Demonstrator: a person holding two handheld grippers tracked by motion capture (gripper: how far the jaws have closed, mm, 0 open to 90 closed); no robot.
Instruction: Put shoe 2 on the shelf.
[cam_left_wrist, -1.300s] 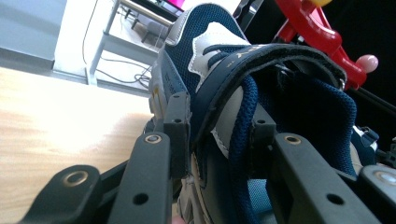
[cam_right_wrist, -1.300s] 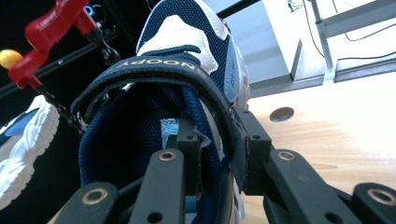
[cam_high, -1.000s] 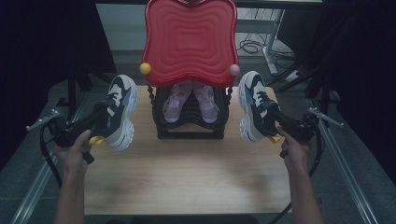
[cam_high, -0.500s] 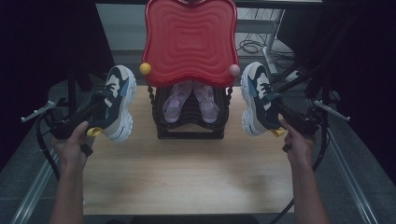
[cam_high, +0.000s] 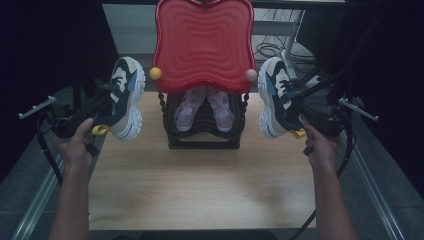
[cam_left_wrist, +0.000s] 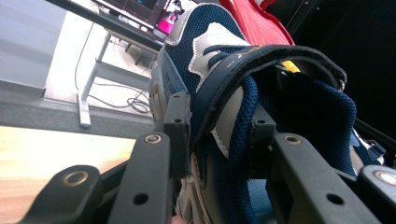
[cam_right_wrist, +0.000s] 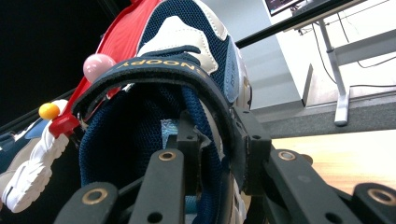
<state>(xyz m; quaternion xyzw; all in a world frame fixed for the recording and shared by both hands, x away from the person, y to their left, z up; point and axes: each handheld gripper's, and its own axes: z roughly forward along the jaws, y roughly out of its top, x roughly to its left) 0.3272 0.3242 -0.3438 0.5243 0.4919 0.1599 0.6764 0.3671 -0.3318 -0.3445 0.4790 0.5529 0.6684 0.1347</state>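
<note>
Each gripper's jaws are clamping a sneaker's side wall, left gripper (cam_high: 102, 117) holding the left sneaker (cam_high: 125, 95), right gripper (cam_high: 300, 114) the right sneaker (cam_high: 274, 95), flanking the shoe rack (cam_high: 204, 137), probably for shelving.

Dim high view, dark edges, blurred foregrounds

- The tongs (cam_left_wrist: 219, 140) clamp the side wall of a navy and grey sneaker (cam_left_wrist: 224, 60), one jaw outside, one inside the opening
- Its strap (cam_left_wrist: 275, 56) arches over the opening
- A red panel (cam_left_wrist: 252, 18) stands behind
- The wooden worktop (cam_left_wrist: 51, 149) lies at lower left
</note>
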